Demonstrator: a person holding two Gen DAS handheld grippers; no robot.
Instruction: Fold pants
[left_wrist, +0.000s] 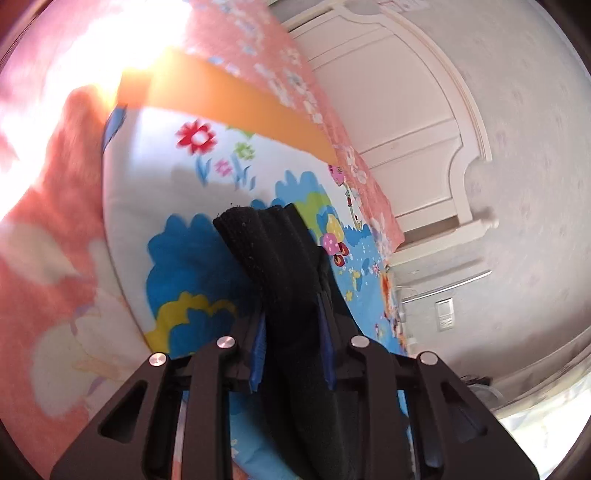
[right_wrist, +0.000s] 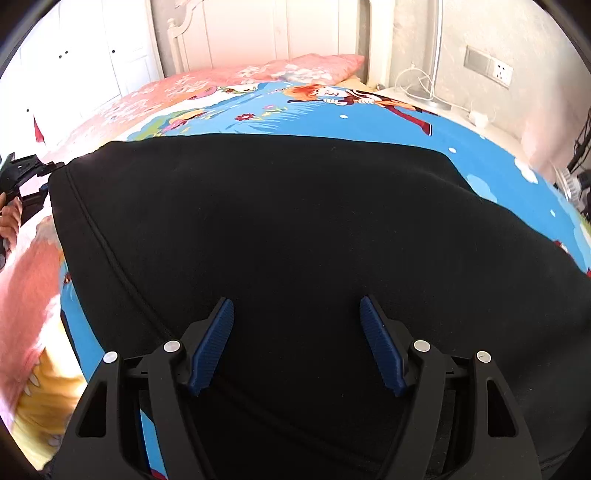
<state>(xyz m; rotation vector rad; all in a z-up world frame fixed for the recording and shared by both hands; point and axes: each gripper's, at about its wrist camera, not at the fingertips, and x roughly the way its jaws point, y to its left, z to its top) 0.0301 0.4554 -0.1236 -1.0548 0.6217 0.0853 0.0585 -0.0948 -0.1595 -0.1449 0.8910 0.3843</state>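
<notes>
The black pants (right_wrist: 295, 221) lie spread wide over a cartoon-print bed sheet (right_wrist: 332, 114). My right gripper (right_wrist: 295, 306) hovers over the near part of the cloth. Its blue pads (right_wrist: 214, 343) stand apart with nothing pinched between them. My left gripper (left_wrist: 291, 317) is shut on a bunched edge of the pants (left_wrist: 269, 251), and the black fabric runs up out of the jaws. The left gripper (right_wrist: 22, 173) also shows at the far left of the right wrist view, beside the pants' left corner, with a hand (right_wrist: 11, 218) on it.
A pink flowered quilt (left_wrist: 48, 229) and a pink pillow (right_wrist: 295, 70) border the sheet. An orange band (left_wrist: 229, 107) crosses the sheet. A white headboard (right_wrist: 258, 33) and wardrobe doors (left_wrist: 399, 122) stand behind. Cables lie on a bedside table (right_wrist: 424, 96) at the right.
</notes>
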